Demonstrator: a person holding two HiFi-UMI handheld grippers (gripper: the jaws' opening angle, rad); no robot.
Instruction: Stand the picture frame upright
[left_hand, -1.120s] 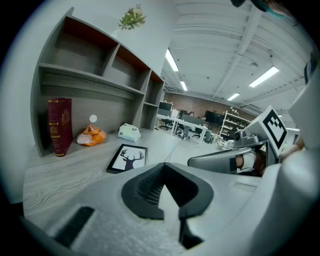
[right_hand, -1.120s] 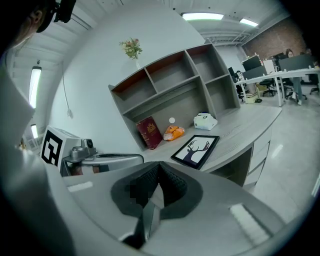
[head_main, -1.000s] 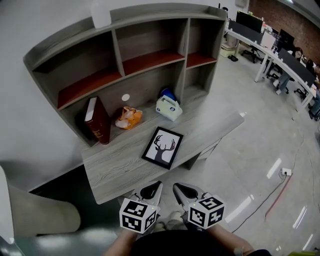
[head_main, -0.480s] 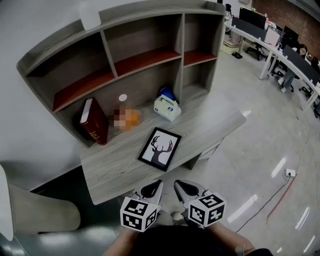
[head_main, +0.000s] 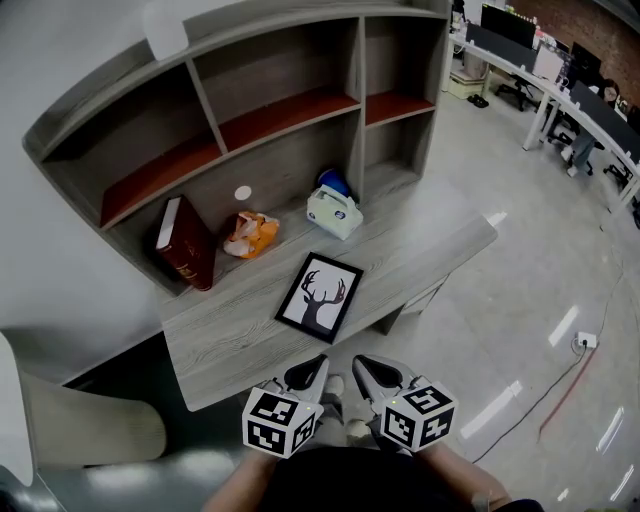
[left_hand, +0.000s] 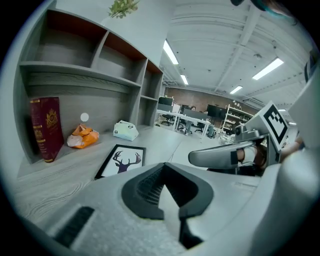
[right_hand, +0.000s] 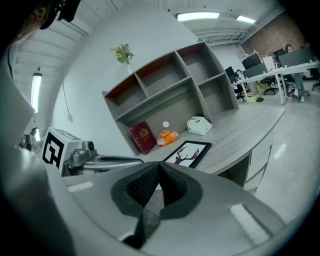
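A black picture frame (head_main: 319, 297) with a deer silhouette lies flat on the grey wooden desk (head_main: 230, 335), near its front edge. It also shows in the left gripper view as the frame (left_hand: 121, 160) and in the right gripper view as the frame (right_hand: 188, 153). My left gripper (head_main: 312, 366) and right gripper (head_main: 362, 367) hover side by side just in front of the desk edge, short of the frame. Both are shut with nothing between their jaws. The left gripper (left_hand: 161, 176) and right gripper (right_hand: 159, 169) point toward the desk.
At the back of the desk stands a shelf unit (head_main: 260, 110). A dark red book (head_main: 181, 245) leans there, beside an orange packet (head_main: 250, 233) and a pale tissue box (head_main: 335, 211). A beige chair (head_main: 70, 430) is at lower left. Office desks (head_main: 560, 90) stand far right.
Both grippers have edged a little forward toward the desk edge. The frame lies as before.
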